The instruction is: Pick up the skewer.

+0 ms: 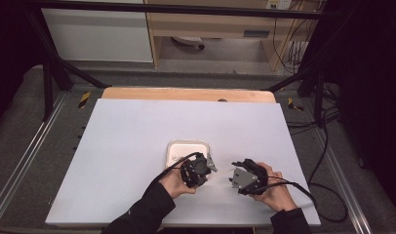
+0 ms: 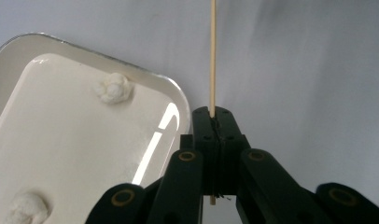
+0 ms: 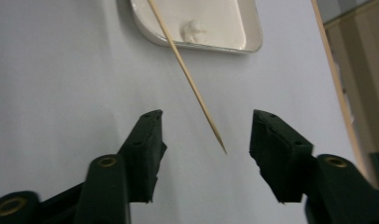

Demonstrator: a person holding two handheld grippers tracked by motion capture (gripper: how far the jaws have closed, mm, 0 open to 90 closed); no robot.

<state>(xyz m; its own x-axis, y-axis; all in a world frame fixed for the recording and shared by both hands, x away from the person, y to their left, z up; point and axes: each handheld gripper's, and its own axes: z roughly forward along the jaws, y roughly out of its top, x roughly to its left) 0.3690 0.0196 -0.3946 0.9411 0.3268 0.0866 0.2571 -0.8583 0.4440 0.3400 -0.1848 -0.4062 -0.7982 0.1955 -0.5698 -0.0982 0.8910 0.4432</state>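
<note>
Meanwhile, the left gripper [image 2: 214,122] pinched a thin wooden skewer [image 2: 213,56] tight just right of the white tray [image 1: 172,146] near the table's [image 1: 137,126] near edge, while the right gripper [image 3: 205,135] stood half open, the skewer's tip untouched between its jaws.

I'm working in a lab-like recording bay: my white table [image 1: 137,146] sits inside a black metal frame [image 1: 49,73], loose cables [image 1: 327,161] trailing over grey carpet [image 1: 20,146].
</note>
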